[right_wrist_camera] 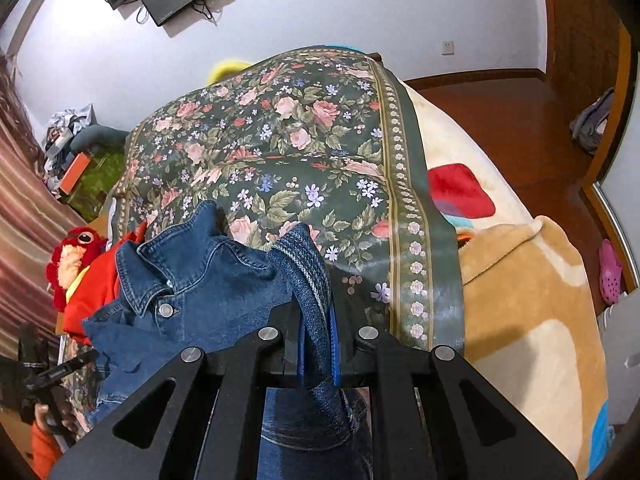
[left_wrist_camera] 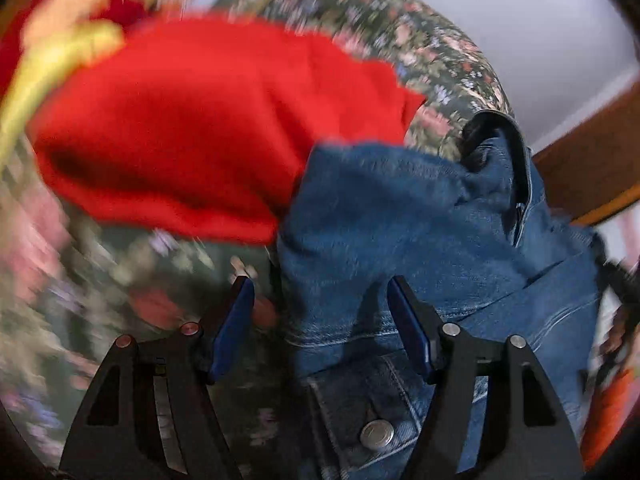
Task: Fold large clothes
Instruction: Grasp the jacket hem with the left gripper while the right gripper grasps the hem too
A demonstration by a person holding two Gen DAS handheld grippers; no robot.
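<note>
- Denim jacket (right_wrist_camera: 200,276) is lying crumpled on the flowered bedspread (right_wrist_camera: 280,152), beside a red garment (left_wrist_camera: 192,128).
- Right gripper (right_wrist_camera: 316,344) is pinching a fold of the jacket, fingers closed on it.
- Left gripper (left_wrist_camera: 320,320) is hovering over the jacket, fingers spread apart and gripping nothing.

Your left wrist view is smearing with motion blur; your right is staying sharp, evenly lit, both bending at the fisheye edges.
</note>
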